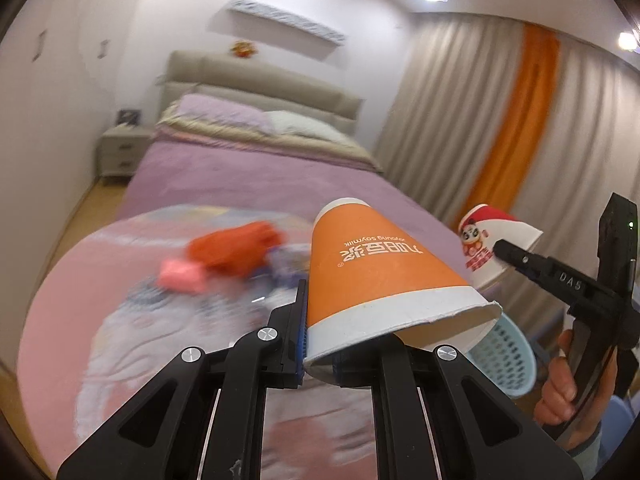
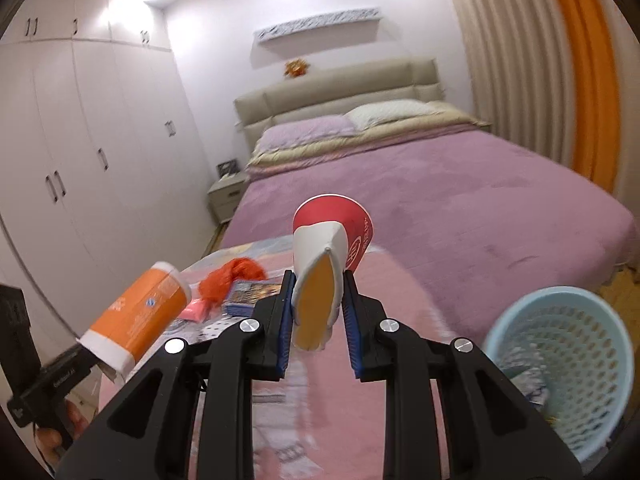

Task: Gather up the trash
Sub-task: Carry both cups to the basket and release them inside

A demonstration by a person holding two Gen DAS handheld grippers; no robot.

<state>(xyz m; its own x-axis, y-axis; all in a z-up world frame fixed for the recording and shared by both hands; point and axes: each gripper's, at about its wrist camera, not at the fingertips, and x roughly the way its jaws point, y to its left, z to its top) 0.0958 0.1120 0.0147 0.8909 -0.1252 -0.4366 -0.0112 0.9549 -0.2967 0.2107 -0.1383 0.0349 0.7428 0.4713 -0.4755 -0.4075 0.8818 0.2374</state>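
Note:
My left gripper (image 1: 320, 340) is shut on the rim of an orange paper cup (image 1: 372, 272), held up above a pink round table (image 1: 80, 300). The cup also shows in the right wrist view (image 2: 138, 320). My right gripper (image 2: 318, 312) is shut on a squashed red and white paper cup (image 2: 330, 248), also seen in the left wrist view (image 1: 486, 240). A light blue mesh basket (image 2: 568, 364) stands at the lower right and holds some scraps; it also shows in the left wrist view (image 1: 506, 356).
On the table lie an orange plastic bag (image 2: 232, 280), a pink packet (image 1: 180, 278) and a blue printed wrapper (image 2: 250, 296). Behind is a bed with a purple cover (image 2: 440, 200), a nightstand (image 2: 226, 196), white wardrobes (image 2: 80, 160) and curtains (image 2: 540, 60).

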